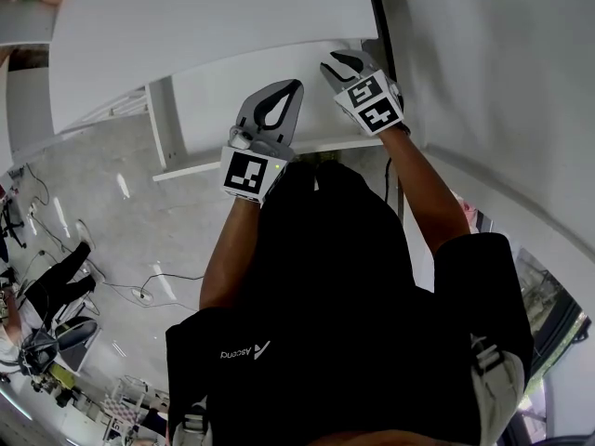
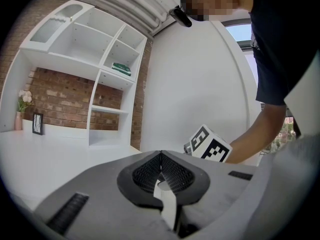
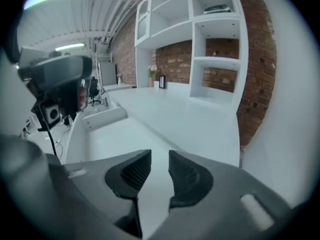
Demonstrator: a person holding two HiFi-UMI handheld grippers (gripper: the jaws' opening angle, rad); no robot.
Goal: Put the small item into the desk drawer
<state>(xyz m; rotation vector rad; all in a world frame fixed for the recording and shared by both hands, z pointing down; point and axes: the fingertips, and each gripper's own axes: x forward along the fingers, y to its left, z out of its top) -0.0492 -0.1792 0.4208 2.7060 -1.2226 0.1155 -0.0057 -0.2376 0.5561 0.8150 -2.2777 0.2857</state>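
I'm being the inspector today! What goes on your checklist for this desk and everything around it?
Surface: white desk top, bare near the grippers.
Job's things: drawer looks pulled out, nothing seen inside; small item not clearly seen anywhere.
Clutter: flower vase and small frame at the desk's far end.
Grippers: left gripper jaws together at the tips, with a white sliver behind them that I cannot identify; right gripper open, nothing between its jaws.
Cables: black cables lying on the floor.
Surroundings: white shelves against a brick wall.
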